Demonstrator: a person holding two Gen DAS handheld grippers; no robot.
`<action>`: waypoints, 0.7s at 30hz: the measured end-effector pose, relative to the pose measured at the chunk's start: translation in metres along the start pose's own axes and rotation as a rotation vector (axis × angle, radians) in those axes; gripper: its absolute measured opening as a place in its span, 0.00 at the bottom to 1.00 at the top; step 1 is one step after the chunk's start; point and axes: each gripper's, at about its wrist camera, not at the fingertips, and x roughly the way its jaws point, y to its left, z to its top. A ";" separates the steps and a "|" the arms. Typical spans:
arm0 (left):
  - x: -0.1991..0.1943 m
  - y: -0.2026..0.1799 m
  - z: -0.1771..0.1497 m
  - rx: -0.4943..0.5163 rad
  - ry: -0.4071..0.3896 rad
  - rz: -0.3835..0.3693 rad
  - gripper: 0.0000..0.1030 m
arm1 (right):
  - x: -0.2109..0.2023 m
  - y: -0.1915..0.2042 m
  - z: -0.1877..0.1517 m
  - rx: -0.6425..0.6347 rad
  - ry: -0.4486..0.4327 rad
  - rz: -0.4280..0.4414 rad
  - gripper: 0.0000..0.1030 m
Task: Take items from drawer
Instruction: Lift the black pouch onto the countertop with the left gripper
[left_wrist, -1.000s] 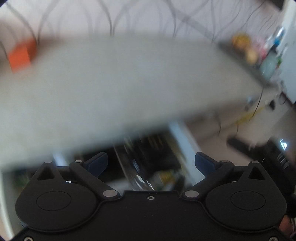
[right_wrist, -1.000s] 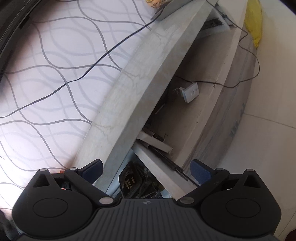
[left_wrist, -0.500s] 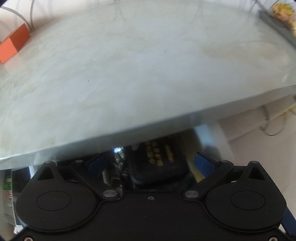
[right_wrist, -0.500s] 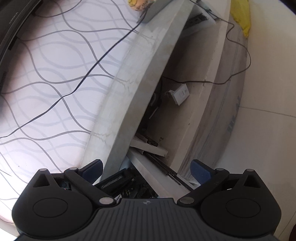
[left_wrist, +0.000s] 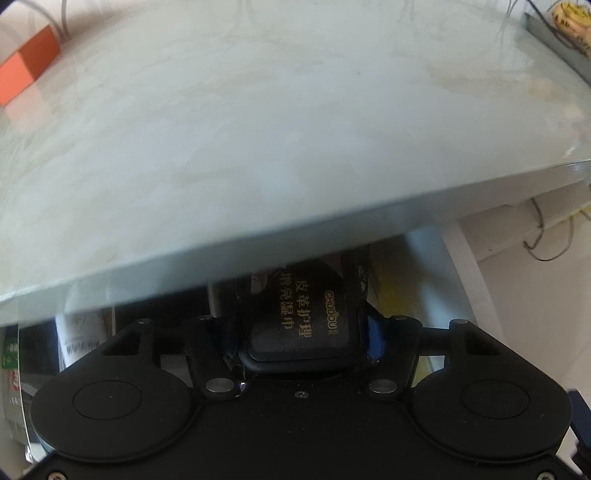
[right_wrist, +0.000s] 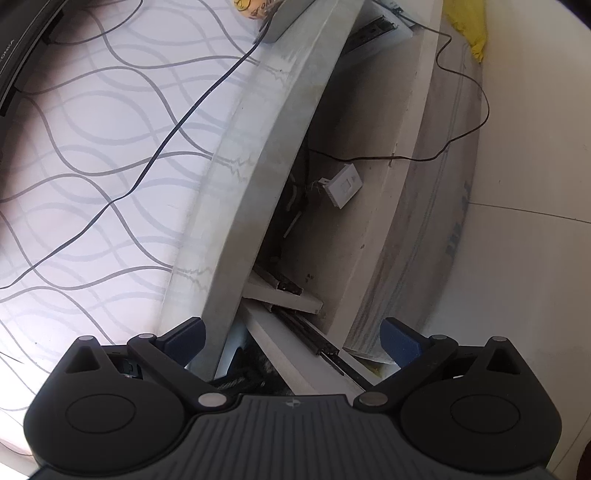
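In the left wrist view a black soft pack with gold lettering (left_wrist: 306, 317) lies in the open drawer (left_wrist: 456, 273), just under the edge of the pale marble top (left_wrist: 258, 147). My left gripper (left_wrist: 303, 338) points steeply down into the drawer. Its jaws are closing, with the pack between them and both blue pads (left_wrist: 375, 334) against its sides. My right gripper (right_wrist: 291, 339) stands open with nothing in it, beside the marble top's edge (right_wrist: 258, 177) and above the drawer's white side and rail (right_wrist: 295, 350).
An orange box (left_wrist: 29, 66) and a grey tray with yellow snacks (left_wrist: 557, 33) sit on the top. Other packets fill the drawer at left (left_wrist: 77, 343). A white socket (right_wrist: 343, 184) and a black cable (right_wrist: 461, 125) lie on the lower shelf, by a yellow cloth (right_wrist: 465, 26).
My left gripper has come down towards the drawer and its wide-open jaws have drawn in around the black pack. The right gripper has hardly shifted, apart from a slight roll.
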 end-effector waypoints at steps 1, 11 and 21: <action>-0.006 0.003 -0.004 0.016 -0.001 -0.007 0.60 | 0.000 0.000 0.000 0.002 -0.001 -0.001 1.00; -0.101 0.059 -0.045 0.175 0.065 -0.220 0.59 | 0.004 0.006 -0.006 -0.023 0.009 -0.007 1.00; -0.203 0.133 -0.025 0.047 -0.196 0.000 0.59 | 0.012 0.020 -0.019 -0.076 0.039 -0.012 1.00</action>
